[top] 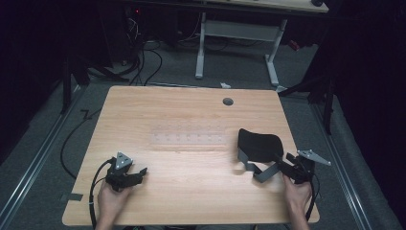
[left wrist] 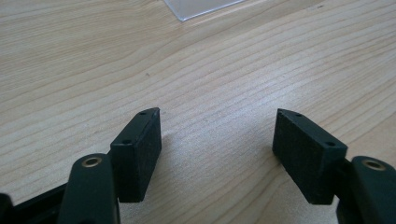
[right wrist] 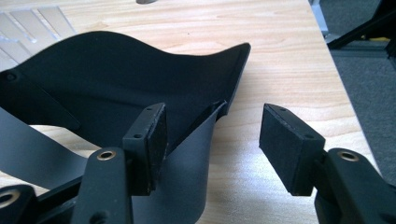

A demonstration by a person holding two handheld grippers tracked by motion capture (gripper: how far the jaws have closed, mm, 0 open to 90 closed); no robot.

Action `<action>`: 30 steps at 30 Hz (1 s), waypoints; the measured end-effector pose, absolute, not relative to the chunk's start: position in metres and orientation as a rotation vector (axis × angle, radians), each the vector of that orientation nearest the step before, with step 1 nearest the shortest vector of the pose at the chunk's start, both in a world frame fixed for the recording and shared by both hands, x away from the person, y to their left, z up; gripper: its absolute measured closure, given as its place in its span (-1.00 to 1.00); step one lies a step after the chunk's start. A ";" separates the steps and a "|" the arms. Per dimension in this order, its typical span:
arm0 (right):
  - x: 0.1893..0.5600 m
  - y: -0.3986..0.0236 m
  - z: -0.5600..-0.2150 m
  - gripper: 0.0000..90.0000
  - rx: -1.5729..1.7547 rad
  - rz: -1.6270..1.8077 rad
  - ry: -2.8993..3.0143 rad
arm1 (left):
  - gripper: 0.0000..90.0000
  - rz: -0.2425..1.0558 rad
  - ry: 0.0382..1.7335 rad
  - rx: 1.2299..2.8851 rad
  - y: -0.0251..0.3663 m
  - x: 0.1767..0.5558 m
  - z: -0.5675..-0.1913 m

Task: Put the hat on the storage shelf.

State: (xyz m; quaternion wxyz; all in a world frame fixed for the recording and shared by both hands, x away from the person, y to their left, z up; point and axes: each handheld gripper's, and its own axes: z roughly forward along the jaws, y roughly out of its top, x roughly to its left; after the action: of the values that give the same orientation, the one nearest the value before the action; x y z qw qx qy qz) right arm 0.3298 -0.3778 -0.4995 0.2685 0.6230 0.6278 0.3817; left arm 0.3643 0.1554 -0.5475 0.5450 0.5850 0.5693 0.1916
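Near the table's (top: 143, 201) right edge, the right gripper (top: 283, 164) stands released around the mask's (top: 258, 143) strap (right wrist: 187, 163), likely to grab it; the left gripper (top: 139, 173) rests released, empty, near the front-left corner.

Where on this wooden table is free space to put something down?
The far strip of the table, between the clear plastic sheet and the round cable hole, is bare. The middle of the near edge, between the left gripper and the right gripper, is free too. It is crowded at the right, around the black eye mask and its grey strap.
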 end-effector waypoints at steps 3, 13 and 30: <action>0.332 -0.377 -0.504 -0.07 1.698 1.029 1.713 | -0.26 0.454 1.350 1.388 0.155 0.364 -0.547; 0.342 -0.370 -0.511 0.00 1.721 1.055 1.771 | -0.26 0.453 1.351 1.387 0.155 0.364 -0.547; 0.347 -0.365 -0.517 0.64 1.721 1.134 1.815 | -0.27 0.455 1.350 1.388 0.155 0.364 -0.547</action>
State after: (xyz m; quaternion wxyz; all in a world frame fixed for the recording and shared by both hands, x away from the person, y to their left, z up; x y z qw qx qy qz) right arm 0.3474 -0.3653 -0.5171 0.1964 0.6146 0.6479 0.4048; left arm 0.3643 0.1554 -0.5475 0.5449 0.5851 0.5692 0.1916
